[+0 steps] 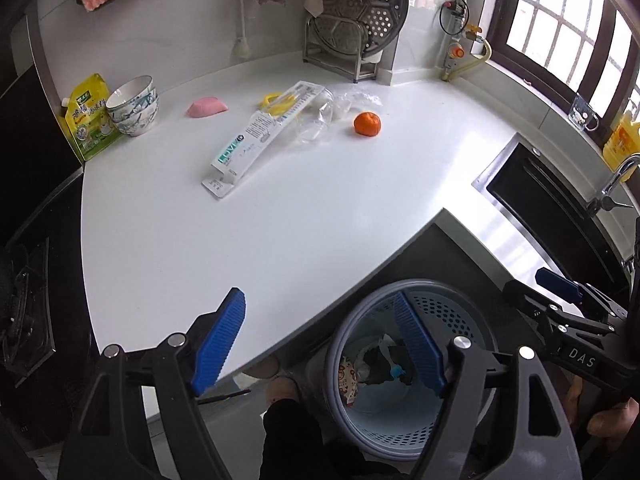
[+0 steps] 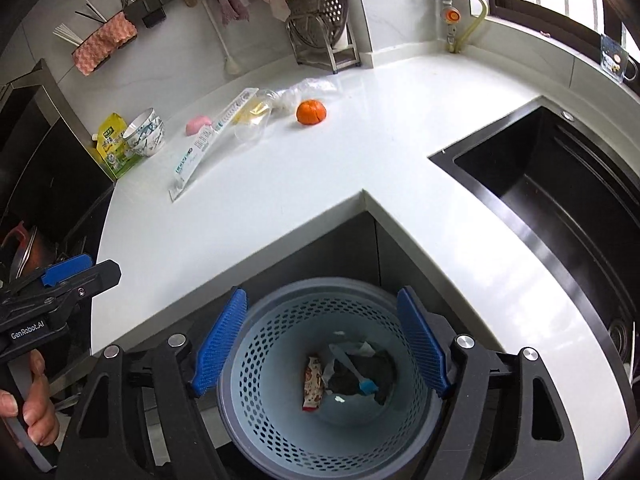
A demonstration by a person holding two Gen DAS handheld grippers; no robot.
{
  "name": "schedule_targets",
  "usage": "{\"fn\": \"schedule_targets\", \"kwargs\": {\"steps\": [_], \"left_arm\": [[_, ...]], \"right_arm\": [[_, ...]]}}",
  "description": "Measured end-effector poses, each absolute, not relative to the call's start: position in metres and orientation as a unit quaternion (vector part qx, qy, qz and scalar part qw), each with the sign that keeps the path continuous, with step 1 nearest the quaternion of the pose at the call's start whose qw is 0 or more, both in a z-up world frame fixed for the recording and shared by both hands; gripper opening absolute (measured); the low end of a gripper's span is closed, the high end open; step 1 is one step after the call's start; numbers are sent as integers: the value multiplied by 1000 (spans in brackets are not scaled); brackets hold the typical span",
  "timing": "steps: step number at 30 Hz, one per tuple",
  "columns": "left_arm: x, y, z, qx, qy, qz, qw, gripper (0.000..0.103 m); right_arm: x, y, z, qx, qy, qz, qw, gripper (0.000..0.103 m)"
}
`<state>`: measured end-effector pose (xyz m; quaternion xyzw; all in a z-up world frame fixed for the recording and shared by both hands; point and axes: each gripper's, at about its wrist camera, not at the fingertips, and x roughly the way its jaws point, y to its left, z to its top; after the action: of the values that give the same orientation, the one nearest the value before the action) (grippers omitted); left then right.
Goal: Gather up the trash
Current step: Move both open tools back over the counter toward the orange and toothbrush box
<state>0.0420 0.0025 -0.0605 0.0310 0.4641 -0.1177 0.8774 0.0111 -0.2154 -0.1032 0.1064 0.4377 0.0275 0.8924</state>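
Both grippers, left gripper (image 1: 320, 344) and right gripper (image 2: 322, 340), have fingers spread apart, nothing between them, above the perforated bin (image 2: 280, 436) below the tabletop (image 2: 280, 184) edge's inner corner. Wrappers (image 2: 314, 384) lie inside, partly indistinct. The long package (image 1: 260, 136), clear plastic (image 1: 320, 120) and orange (image 1: 367, 124) sit mid-tabletop; sink (image 2: 560, 200) at right, cut off.

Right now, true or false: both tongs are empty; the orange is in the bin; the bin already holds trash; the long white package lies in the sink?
1. Left tongs and right tongs are empty. True; both stand open.
2. The orange is in the bin. False; it sits on the white counter.
3. The bin already holds trash. True; a snack wrapper lies inside.
4. The long white package lies in the sink. False; it is on the counter.
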Motion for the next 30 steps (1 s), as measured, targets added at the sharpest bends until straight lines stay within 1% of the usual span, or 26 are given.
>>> {"fn": "schedule_targets", "kwargs": {"steps": [4, 6, 9, 13, 17, 30], "left_arm": [[64, 14, -48, 27, 442, -112, 890, 86], [78, 20, -44, 23, 435, -110, 893, 88], [100, 27, -39, 20, 425, -107, 899, 92], [132, 33, -39, 24, 414, -110, 903, 95], [166, 36, -47, 30, 412, -118, 903, 95], [248, 37, -96, 37, 412, -143, 899, 95]], "right_arm": [[36, -212, -92, 97, 427, 34, 898, 75], [48, -209, -87, 87, 424, 31, 901, 75], [68, -206, -81, 75, 412, 20, 908, 78], [99, -205, -78, 88, 399, 10, 913, 79], [133, -205, -85, 107, 400, 5, 910, 79], [216, -192, -123, 91, 405, -24, 910, 79]]}}
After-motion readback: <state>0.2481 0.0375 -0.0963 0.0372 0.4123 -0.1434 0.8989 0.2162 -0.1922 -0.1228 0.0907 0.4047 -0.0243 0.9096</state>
